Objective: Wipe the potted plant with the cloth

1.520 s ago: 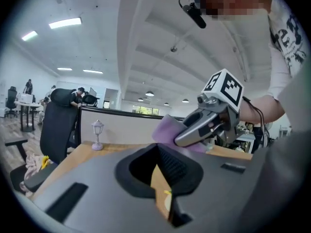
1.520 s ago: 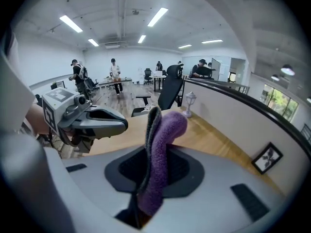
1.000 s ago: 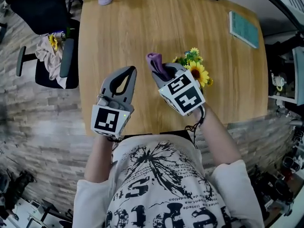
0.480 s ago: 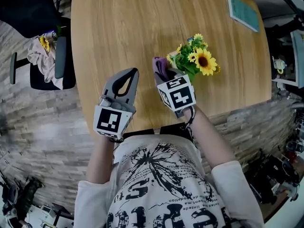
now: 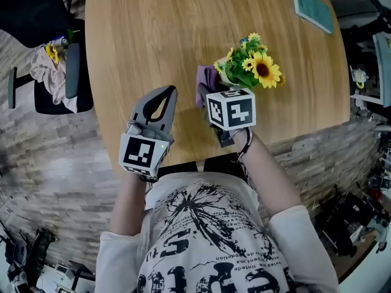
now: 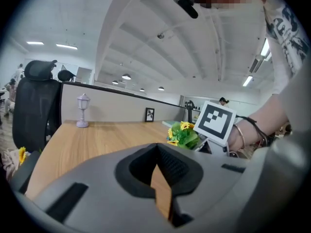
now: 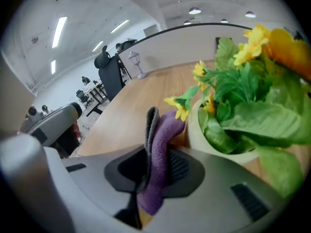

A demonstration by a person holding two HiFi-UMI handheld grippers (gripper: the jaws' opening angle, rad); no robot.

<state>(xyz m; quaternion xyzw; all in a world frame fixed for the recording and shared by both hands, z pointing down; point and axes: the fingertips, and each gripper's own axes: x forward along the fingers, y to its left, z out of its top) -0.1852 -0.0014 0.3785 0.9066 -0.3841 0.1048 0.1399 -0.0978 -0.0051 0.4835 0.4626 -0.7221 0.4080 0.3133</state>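
Wooden worktop (image 5: pixel 153 41), with open surface left of and beyond one plant (image 5: pixel 250 69) standing right of centre. One purple cloth (image 5: pixel 206 84) sits at the pot's left side, clamped in the right tongs (image 7: pixel 158 161), which tilt steeply down. The left tongs (image 5: pixel 162 99) are closed, empty and near level over the near edge. One book (image 5: pixel 311 8) lies at the far right corner.

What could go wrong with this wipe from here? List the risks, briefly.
1. The pot stands unsupported: the left gripper is shut, empty and apart from it, so a push from the cloth may slide or tip it.
2. The right gripper pinches only a fold of cloth; dragging could pull it free.
3. Leaves overhang the rim and may snag.
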